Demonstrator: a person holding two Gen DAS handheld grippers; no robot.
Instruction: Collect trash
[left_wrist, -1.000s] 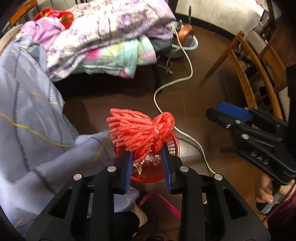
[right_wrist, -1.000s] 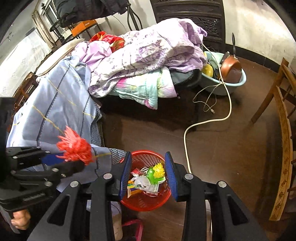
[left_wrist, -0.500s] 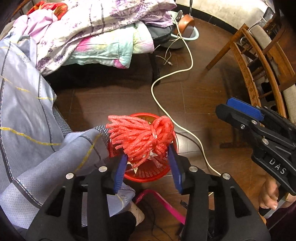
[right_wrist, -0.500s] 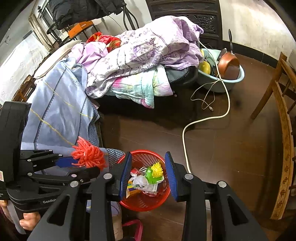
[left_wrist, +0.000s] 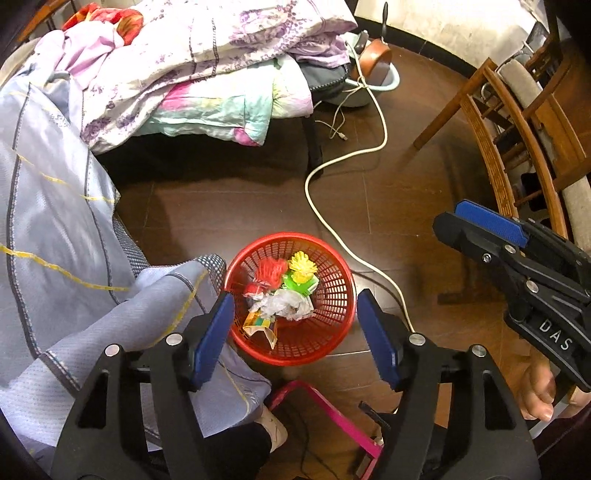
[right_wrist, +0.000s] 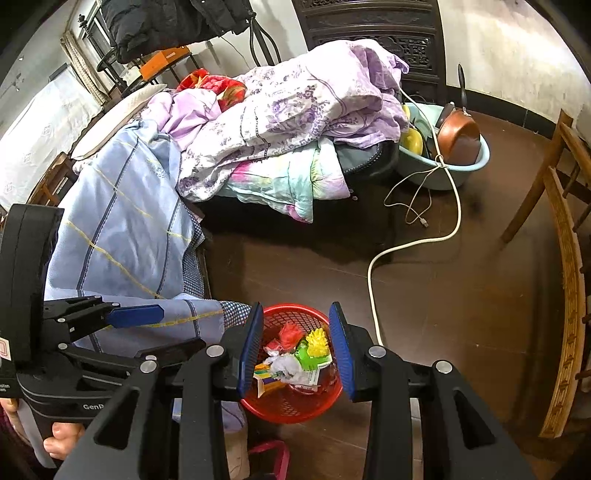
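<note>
Dark brown floor tiles (left_wrist: 258, 206) run under a bed piled with a purple floral quilt (right_wrist: 295, 110) and a blue sheet (left_wrist: 44, 221) that hangs down at the left. On the floor just beside the sheet's corner stands a red basket (left_wrist: 332, 295), holding a red pompom (left_wrist: 271, 271), a yellow pompom (left_wrist: 303, 263), something green (left_wrist: 301, 286), and crumpled wrappers (left_wrist: 280, 308). The left gripper (left_wrist: 295, 332) hangs over the basket with its jaws spread wide and nothing between them. The right gripper (right_wrist: 295, 345) is also above the basket, jaws apart and holding nothing. A white cord (left_wrist: 314, 184) snakes across the floor past the basket toward a pale blue basin (right_wrist: 461, 166) with a copper pan (right_wrist: 458, 136). A wooden chair (left_wrist: 517, 140) stands to the right
</note>
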